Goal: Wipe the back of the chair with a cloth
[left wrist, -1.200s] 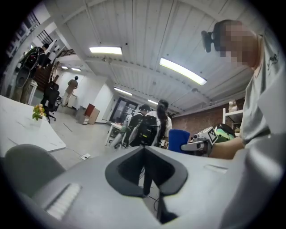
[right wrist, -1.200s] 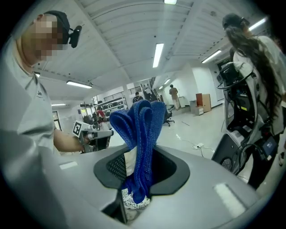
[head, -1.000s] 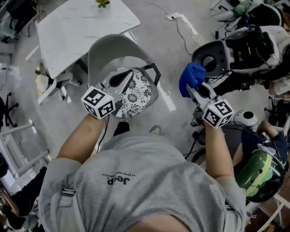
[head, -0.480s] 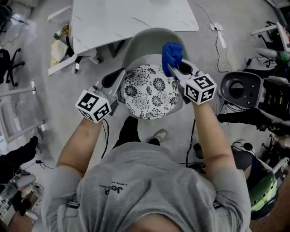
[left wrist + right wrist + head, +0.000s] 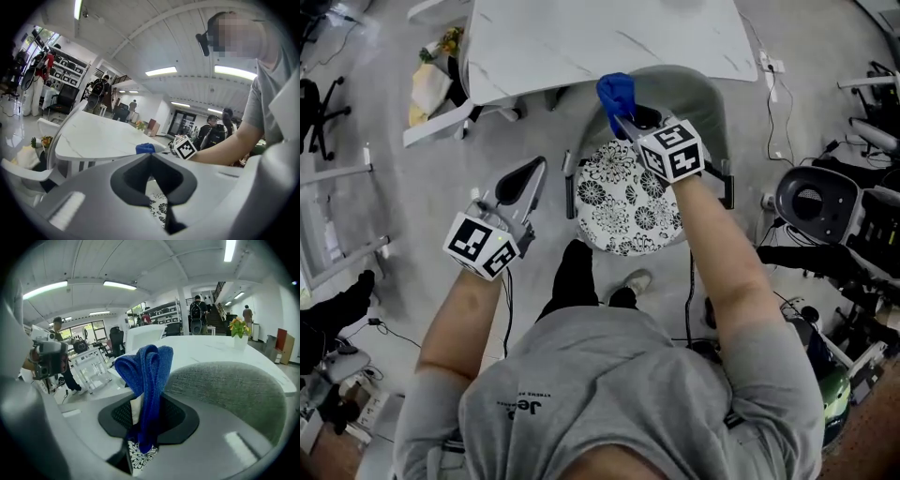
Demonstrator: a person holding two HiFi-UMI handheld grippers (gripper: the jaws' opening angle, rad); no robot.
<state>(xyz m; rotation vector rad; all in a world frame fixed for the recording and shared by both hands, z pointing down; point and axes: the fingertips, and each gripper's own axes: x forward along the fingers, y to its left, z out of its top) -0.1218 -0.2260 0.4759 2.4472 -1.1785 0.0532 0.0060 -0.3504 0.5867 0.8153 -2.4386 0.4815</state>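
The chair has a grey fabric back (image 5: 689, 89) and a round black-and-white floral seat cushion (image 5: 628, 202). In the head view my right gripper (image 5: 622, 114) is shut on a folded blue cloth (image 5: 616, 92), held at the left end of the chair back, near the table edge. In the right gripper view the cloth (image 5: 146, 376) stands up between the jaws with the grey back (image 5: 229, 390) just right of it. My left gripper (image 5: 532, 172) is shut on nothing and hovers left of the seat, apart from the chair. The left gripper view shows the cloth (image 5: 145, 148) beyond its jaws.
A white marble-top table (image 5: 600, 37) stands right behind the chair. Black armrests (image 5: 569, 192) flank the seat. Machines and cables (image 5: 811, 202) crowd the floor at the right, and an office chair (image 5: 314, 103) is at the far left. The person's shoe (image 5: 635, 281) is below the seat.
The right gripper carried the blue cloth from beside the chair to the left end of the chair back. The left gripper shifted off the seat to its left.
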